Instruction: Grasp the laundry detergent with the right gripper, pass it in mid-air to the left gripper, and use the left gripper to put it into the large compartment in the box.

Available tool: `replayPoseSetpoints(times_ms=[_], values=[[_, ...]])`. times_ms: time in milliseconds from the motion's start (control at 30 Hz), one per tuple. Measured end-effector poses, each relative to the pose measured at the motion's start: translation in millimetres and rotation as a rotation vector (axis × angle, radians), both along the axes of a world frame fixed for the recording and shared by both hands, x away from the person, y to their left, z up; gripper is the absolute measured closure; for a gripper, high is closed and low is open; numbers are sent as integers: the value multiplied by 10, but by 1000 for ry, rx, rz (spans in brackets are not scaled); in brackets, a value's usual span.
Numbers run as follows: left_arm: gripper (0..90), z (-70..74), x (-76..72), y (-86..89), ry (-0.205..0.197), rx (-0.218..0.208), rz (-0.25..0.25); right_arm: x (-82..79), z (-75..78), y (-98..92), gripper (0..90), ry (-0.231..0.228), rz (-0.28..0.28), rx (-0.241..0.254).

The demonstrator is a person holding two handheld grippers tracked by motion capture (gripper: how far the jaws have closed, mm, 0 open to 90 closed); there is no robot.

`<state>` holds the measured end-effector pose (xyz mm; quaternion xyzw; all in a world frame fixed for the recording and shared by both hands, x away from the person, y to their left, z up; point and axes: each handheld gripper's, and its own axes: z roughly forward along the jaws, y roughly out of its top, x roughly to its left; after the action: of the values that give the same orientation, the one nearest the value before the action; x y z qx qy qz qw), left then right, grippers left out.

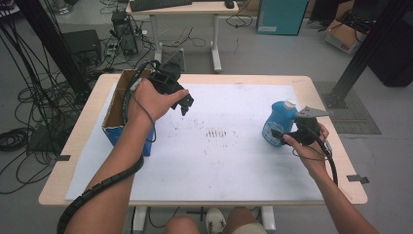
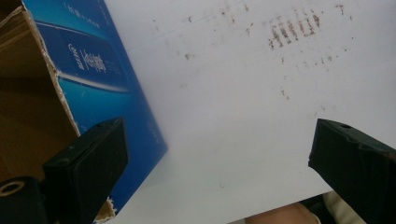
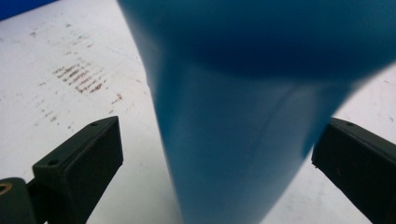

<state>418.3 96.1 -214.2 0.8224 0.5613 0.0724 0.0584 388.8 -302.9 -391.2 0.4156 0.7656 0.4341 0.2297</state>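
Note:
A blue bottle (image 1: 278, 122) with a white cap (image 1: 290, 103) stands upright on the right side of the white sheet (image 1: 219, 161). My right gripper (image 1: 282, 137) is open, and in the right gripper view the bottle's body (image 3: 243, 116) stands between its jaws, with a gap on each side. My left gripper (image 1: 185, 105) hangs open above the sheet, just right of an open blue-sided cardboard box (image 1: 114, 109). In the left gripper view the box wall (image 2: 93, 60) lies beside the left jaw, and nothing is between the jaws of the left gripper (image 2: 219, 140).
Brown smudges (image 1: 216, 132) mark the middle of the sheet. The wooden table edge (image 1: 204, 200) runs along the front. Beyond the table there is a desk (image 1: 185, 9), tangled floor cables (image 1: 29, 102) and black frame posts (image 1: 365, 48).

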Motion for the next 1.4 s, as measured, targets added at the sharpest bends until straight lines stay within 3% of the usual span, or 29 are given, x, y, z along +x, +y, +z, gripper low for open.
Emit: replayPoseSetpoints(times_ms=[100, 133, 567, 1400], values=[[51, -2, -1, 10, -4, 2, 1, 28, -32, 15, 16, -43, 12, -4], [51, -2, -2, 13, -4, 2, 2, 12, -39, 32, 15, -20, -9, 10], [51, -4, 3, 11, -5, 3, 0, 19, -110, 89, 12, -61, -52, 19], [51, 7, 5, 5, -7, 11, 0, 20, -113, 102, 9, -94, -68, 33]])
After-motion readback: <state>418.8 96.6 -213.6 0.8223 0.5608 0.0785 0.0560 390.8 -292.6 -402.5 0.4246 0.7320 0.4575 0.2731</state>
